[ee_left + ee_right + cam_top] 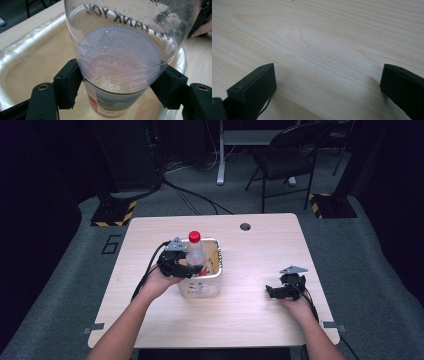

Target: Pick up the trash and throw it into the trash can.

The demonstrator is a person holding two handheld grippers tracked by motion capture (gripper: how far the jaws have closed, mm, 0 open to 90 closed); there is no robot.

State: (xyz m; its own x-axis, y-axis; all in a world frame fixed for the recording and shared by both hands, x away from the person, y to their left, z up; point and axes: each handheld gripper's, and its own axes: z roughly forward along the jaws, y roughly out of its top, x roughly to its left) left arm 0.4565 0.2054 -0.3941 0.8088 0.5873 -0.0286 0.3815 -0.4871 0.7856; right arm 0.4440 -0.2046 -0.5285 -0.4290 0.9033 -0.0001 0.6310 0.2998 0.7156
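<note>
Left gripper (186,268) clamped on a clear plastic bottle (117,50) with red cap, held upright over the translucent tub (216,281) at table centre. Right gripper (276,291), jaws spread and empty, rests low over the bare wooden table (324,37). The smooth, rounded bottle wall could slip or buckle between the jaws, dropping the bottle. Beyond: grey carpet, a dark chair (287,157), and hazard-striped stand bases.

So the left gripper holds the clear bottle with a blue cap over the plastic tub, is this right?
Not quite: the cap is red, not blue, as the high view shows. The rest holds: the left gripper is shut on the clear bottle over the plastic tub.
</note>
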